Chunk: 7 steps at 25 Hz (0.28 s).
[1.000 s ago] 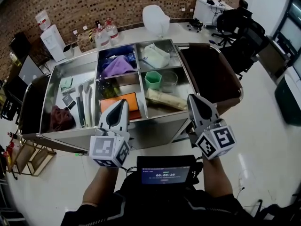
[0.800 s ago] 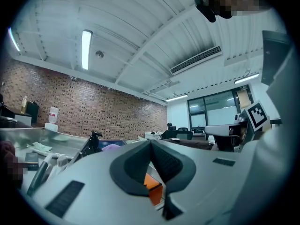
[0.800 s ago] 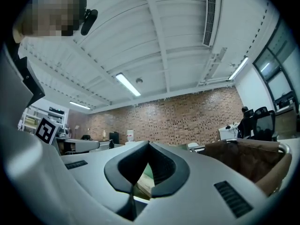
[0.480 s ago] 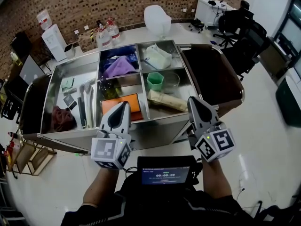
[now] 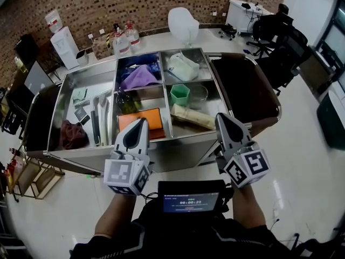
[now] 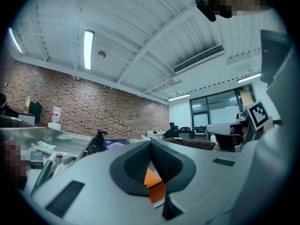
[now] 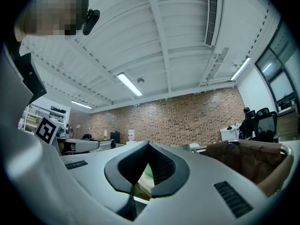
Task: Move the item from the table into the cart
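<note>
A stainless-steel cart fills the middle of the head view. It is divided into open compartments and has a brown bag hung at its left end and another at its right end. Beyond it runs a pale counter carrying two clear bottles with red caps, with a water dispenser at its left and a white chair behind it. Which thing is the item to be moved cannot be told, and neither claw carries anything. The left claw hovers over the cart's near edge, its tip above the compartment holding a flat orange box. In the left gripper view this claw has its jaws pressed together with nothing between them, and the orange only shows through the gap behind the pads. The right claw hangs level with it near the cart's front right part, apart from everything. In the right gripper view its jaws are likewise pressed together and empty. Inside the cart, a beige wrapped roll lies in the near right compartment, with a green hexagonal cup and a clear glass side by side behind it. A purple cloth and a white pouch fill the two far compartments. A dark red cloth sits in the near corner of the wide left compartment. A dark bottle stands behind the orange box.
</note>
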Available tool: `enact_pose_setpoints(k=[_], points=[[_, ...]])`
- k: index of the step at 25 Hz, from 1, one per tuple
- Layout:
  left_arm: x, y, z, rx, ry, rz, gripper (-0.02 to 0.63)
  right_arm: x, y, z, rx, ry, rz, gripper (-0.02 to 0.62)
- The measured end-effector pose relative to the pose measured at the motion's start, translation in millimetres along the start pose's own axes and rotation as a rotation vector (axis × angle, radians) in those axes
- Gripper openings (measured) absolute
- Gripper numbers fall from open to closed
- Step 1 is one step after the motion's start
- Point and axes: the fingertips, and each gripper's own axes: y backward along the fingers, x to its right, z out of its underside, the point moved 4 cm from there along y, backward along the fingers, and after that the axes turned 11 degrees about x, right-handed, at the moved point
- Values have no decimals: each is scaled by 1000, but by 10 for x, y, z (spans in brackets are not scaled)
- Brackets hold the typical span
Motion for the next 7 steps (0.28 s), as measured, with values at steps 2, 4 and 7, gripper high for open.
enact_pose_setpoints(k=[2,4,7], points=[[18,7,-17,1,6,-3,14,9,1,-6,1,-2,-2,2],[52,10,-17,-3,14,-2,14,25,12,-6,1,-5,-2,2],[94,-2,-21,11,1,8,14,47,32,-8,-2,-6,-2,2]])
